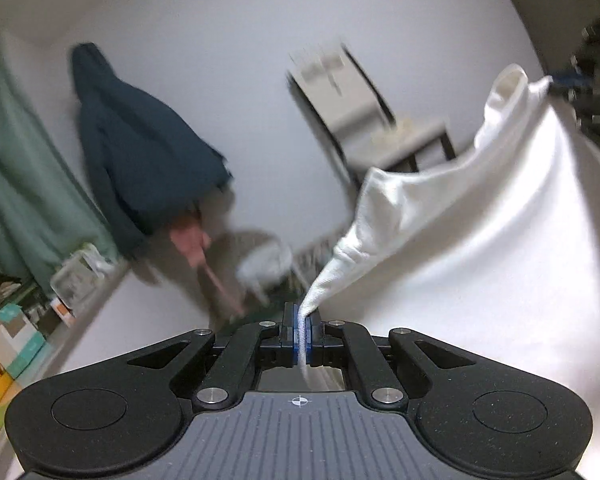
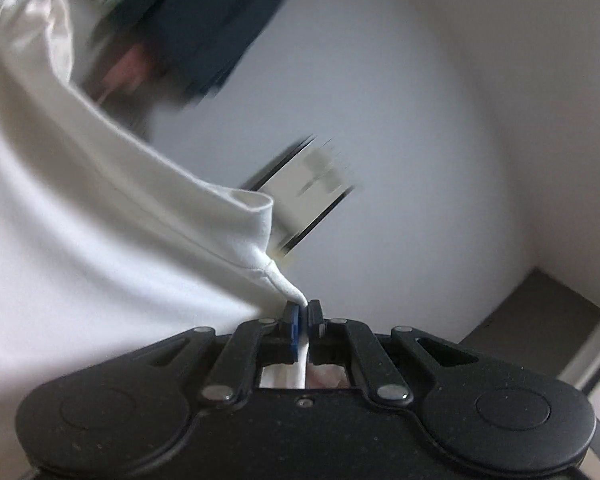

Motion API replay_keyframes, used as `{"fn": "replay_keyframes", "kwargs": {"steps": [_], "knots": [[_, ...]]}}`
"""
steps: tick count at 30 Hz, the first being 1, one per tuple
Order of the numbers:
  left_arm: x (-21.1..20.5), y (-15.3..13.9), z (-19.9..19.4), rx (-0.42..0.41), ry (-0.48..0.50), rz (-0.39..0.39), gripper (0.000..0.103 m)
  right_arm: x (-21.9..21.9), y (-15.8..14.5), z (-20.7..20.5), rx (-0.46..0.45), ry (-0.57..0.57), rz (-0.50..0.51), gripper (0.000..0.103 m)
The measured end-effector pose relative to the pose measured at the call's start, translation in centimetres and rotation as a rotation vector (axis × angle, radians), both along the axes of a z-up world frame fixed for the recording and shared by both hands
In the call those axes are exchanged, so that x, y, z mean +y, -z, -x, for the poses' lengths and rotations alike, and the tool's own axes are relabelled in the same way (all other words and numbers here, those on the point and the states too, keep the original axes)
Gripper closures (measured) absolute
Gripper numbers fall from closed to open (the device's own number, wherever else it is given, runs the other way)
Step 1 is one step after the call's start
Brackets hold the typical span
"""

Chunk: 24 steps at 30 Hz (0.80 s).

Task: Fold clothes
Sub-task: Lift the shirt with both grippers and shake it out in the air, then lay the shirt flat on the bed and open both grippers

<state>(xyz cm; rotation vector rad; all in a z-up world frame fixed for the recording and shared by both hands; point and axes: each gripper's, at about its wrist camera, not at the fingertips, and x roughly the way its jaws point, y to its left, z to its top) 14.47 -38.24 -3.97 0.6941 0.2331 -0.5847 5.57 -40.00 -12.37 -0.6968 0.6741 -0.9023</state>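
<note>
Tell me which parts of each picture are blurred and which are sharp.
Left wrist view: the left gripper and its pinched white garment are sharp; the dark hanging coat is smeared. Right wrist view: the right gripper is sharp; the background is streaked.

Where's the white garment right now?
The white garment hangs in the air, stretched between both tongs: the left tongs pinch one corner at bottom centre of the left wrist view, and the right tongs pinch another in the right wrist view.

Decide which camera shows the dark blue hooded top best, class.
The left wrist view: the dark blue hooded top hangs there whole, hood to hem, though blurred. The right wrist view catches only a smeared part behind the white garment.
</note>
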Motion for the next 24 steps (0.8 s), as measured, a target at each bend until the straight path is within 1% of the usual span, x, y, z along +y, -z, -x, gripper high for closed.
{"fn": "replay_keyframes", "kwargs": {"steps": [2, 3, 5, 7, 8, 9, 10, 11, 12, 13, 14, 15, 16, 17, 18, 19, 20, 22, 23, 24], "knots": [[-2.0, 2.8, -2.1, 0.084, -0.032, -0.026, 0.1, -1.3, 2.6, -1.6, 0.045, -0.002, -0.085, 0.099], [-2.7, 4.1, -3.0, 0.119, -0.045, -0.036, 0.1, -1.2, 3.2, -2.1, 0.055, 0.0, -0.131, 0.099], [-3.0, 6.7, -3.1, 0.165, -0.057, -0.068, 0.1, -0.9, 4.2, -3.2, 0.071, 0.004, -0.222, 0.099], [-2.9, 9.1, -3.9, 0.239, -0.055, -0.079, 0.1, -0.6, 4.1, -5.4, 0.075, 0.014, -0.301, 0.099], [-2.6, 10.0, -4.1, 0.272, -0.055, -0.085, 0.1, 1.0, 2.7, -7.3, 0.076, 0.017, -0.335, 0.099], [-2.6, 10.7, -4.4, 0.262, -0.048, -0.079, 0.1, 0.9, 2.9, -7.2, 0.07, 0.017, -0.357, 0.097], [-2.5, 11.0, -4.0, 0.241, -0.033, -0.076, 0.1, 0.9, 3.0, -7.1, 0.064, 0.018, -0.379, 0.094], [-2.3, 11.0, -3.8, 0.229, -0.02, -0.084, 0.1, 0.8, 3.0, -6.7, 0.058, 0.017, -0.396, 0.089], [-2.0, 10.8, -4.0, 0.235, -0.01, -0.082, 0.099, 0.8, 2.5, -5.5, 0.052, 0.015, -0.403, 0.078], [-1.8, 10.6, -4.2, 0.241, 0.0, -0.08, 0.097, 0.5, 1.5, -4.3, 0.043, 0.011, -0.415, 0.07], [-1.5, 10.4, -4.4, 0.247, 0.01, -0.078, 0.087, -0.4, -0.8, -3.0, 0.019, -0.004, -0.446, 0.049], [-1.0, 9.6, -5.3, 0.27, 0.015, -0.063, 0.071, -2.2, -2.0, -3.0, -0.017, -0.028, -0.486, 0.031], [0.1, 8.8, -6.0, 0.306, 0.016, -0.032, 0.06, -4.0, -3.2, -2.9, -0.053, -0.046, -0.523, 0.029], [1.3, 8.0, -6.8, 0.342, 0.017, 0.0, 0.031, -5.7, -3.9, -2.1, -0.093, -0.047, -0.551, 0.029], [2.7, 7.4, -6.9, 0.361, 0.012, 0.046, 0.01, -7.2, -4.8, -1.1, -0.134, -0.043, -0.584, 0.029], [4.2, 6.7, -7.0, 0.38, 0.006, 0.093, 0.006, -8.2, -6.1, 0.6, -0.18, -0.03, -0.636, 0.029], [6.0, 6.4, -6.8, 0.373, 0.002, 0.14, 0.006, -8.9, -7.3, 2.6, -0.223, -0.018, -0.691, 0.03], [9.3, 5.4, -5.5, 0.372, 0.006, 0.192, 0.006, -9.0, -8.8, 8.7, -0.287, -0.005, -0.822, 0.03], [11.0, 4.9, -4.8, 0.372, 0.008, 0.218, 0.006, -8.7, -9.0, 11.6, -0.29, 0.003, -0.869, 0.03], [12.5, 4.5, -4.0, 0.374, 0.029, 0.239, 0.006, -8.3, -9.0, 14.1, -0.273, 0.02, -0.887, 0.032]]}}
